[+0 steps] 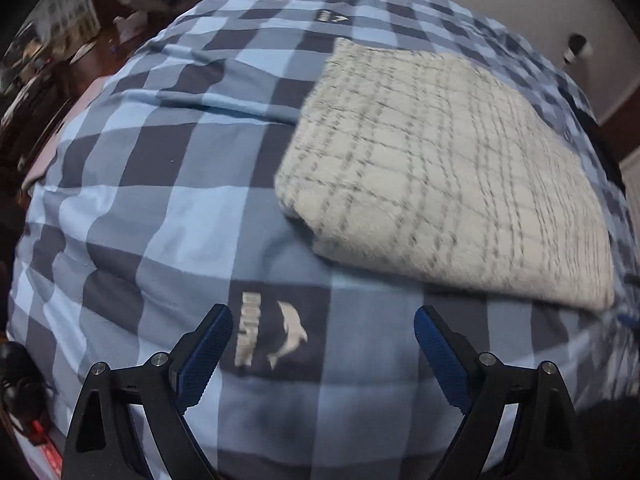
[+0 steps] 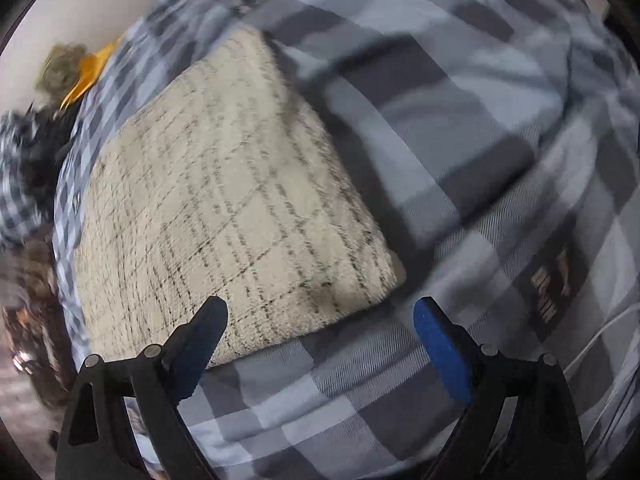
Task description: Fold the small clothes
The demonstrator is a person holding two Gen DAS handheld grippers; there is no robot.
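Observation:
A cream knit garment (image 1: 448, 172) with thin dark check lines lies folded into a thick rectangle on a blue and grey checked bed cover (image 1: 160, 184). In the left wrist view it sits up and to the right of my left gripper (image 1: 323, 314), which hangs open over the cover with nothing between its blue pads. In the right wrist view the folded garment (image 2: 224, 200) fills the left and middle. My right gripper (image 2: 320, 308) stands open just above its near edge, its left finger (image 2: 208, 320) over the cloth, holding nothing.
The checked cover (image 2: 480, 160) lies in wrinkles to the right of the garment. A printed dolphin logo (image 1: 276, 332) sits between the left fingers. A yellow object (image 2: 90, 70) and dark clutter lie at the far edge of the bed by a pale wall.

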